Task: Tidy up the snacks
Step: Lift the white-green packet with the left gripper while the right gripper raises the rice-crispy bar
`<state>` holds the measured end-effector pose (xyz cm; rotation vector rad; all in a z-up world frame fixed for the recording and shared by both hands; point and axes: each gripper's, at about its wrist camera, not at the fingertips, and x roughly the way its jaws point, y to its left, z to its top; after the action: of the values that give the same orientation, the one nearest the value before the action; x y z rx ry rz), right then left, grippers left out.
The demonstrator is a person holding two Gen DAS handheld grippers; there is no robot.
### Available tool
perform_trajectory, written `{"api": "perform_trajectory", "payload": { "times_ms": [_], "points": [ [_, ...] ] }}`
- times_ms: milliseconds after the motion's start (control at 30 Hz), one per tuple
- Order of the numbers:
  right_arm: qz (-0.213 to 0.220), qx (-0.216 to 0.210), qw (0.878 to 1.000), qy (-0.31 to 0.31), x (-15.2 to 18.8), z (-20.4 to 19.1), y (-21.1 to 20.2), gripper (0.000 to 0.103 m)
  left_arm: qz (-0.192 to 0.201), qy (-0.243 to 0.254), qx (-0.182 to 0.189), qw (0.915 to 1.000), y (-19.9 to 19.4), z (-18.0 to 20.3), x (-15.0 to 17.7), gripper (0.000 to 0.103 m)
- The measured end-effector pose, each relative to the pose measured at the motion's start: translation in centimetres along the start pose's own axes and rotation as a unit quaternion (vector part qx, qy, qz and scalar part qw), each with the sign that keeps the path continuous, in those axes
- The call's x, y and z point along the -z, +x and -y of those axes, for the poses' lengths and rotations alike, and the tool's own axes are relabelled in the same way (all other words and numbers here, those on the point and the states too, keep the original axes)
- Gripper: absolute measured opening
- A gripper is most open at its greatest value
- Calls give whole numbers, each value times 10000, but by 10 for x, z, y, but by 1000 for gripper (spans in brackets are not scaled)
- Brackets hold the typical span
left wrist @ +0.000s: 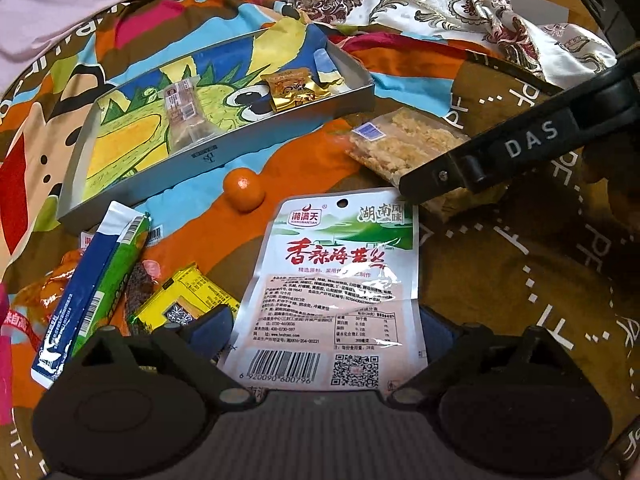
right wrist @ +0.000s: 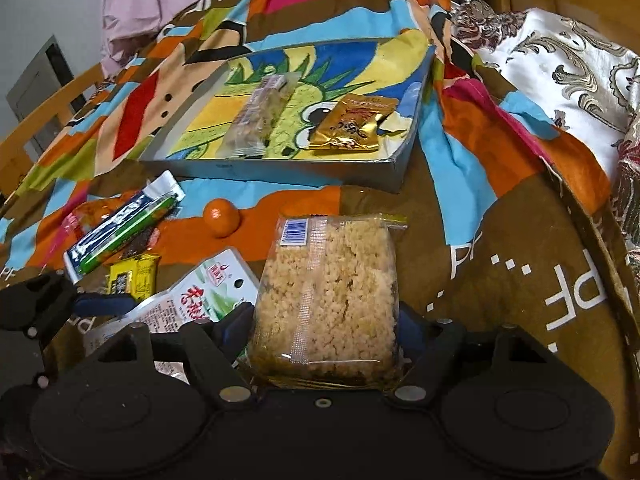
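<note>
Two snacks already lie in the box [right wrist: 396,172], ahead of both grippers. The right gripper [right wrist: 326,336] seems clamped on the rice cake [right wrist: 328,280]; the left gripper [left wrist: 326,320] holds the white pouch [left wrist: 340,264]. Five or so more wait at left.

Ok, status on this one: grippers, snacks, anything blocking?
Left gripper astride white seaweed packet, grip unclear. Right gripper astride rice-crisp bag, likewise. Tray holds two snacks. Small orange lies before tray.
</note>
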<state>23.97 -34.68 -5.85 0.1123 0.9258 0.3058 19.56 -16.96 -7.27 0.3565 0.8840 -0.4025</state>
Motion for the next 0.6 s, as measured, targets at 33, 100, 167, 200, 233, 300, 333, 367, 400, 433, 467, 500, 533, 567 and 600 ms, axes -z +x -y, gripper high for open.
{"api": "perform_trajectory", "payload": {
  "times_ms": [33,100,167,200,233,300,333,367,400,433,467,500,533,567,600],
  "points": [
    [17,-2,10000,1,0,-1,1,83,-22,7,-7,10000,1,1,-1,99],
    [11,7,10000,-10,0,-2,5,86,-79,52,-49,9999,4,2,-4,102],
    [21,106,9999,-63,2,-6,7,86,-122,29,-40,9999,7,2,-7,102],
    [27,180,9998,-107,3,-9,8,85,-124,0,-14,9999,8,1,-8,102],
    [48,275,9995,-178,5,-11,8,80,-120,-25,11,9999,8,-1,-8,102],
    [87,341,9991,-245,6,-14,7,76,-100,-8,-4,9999,7,0,-7,97],
    [93,305,9993,-181,6,-13,6,76,-85,27,-28,10000,6,0,-7,97],
    [102,280,9995,-130,6,-12,5,75,-80,28,-42,10000,6,1,-6,96],
    [115,268,9995,-94,6,-12,5,75,-72,13,-51,10000,5,1,-6,96],
    [131,258,9996,-49,7,-11,4,75,-65,-10,-62,10000,4,1,-5,96],
    [149,243,9996,-5,7,-10,3,75,-64,-41,-71,9999,3,1,-4,95],
    [165,225,9996,23,7,-11,2,75,-56,-79,-84,9999,1,2,-3,95],
    [187,200,9996,47,8,-10,0,75,-35,-111,-101,9999,-1,3,-2,94],
    [207,178,9996,69,8,-11,-1,75,11,-157,-131,9998,-4,3,-1,94],
    [227,145,9996,90,9,-12,-3,75,57,-210,-162,9996,-6,4,2,94]
  ]
}}
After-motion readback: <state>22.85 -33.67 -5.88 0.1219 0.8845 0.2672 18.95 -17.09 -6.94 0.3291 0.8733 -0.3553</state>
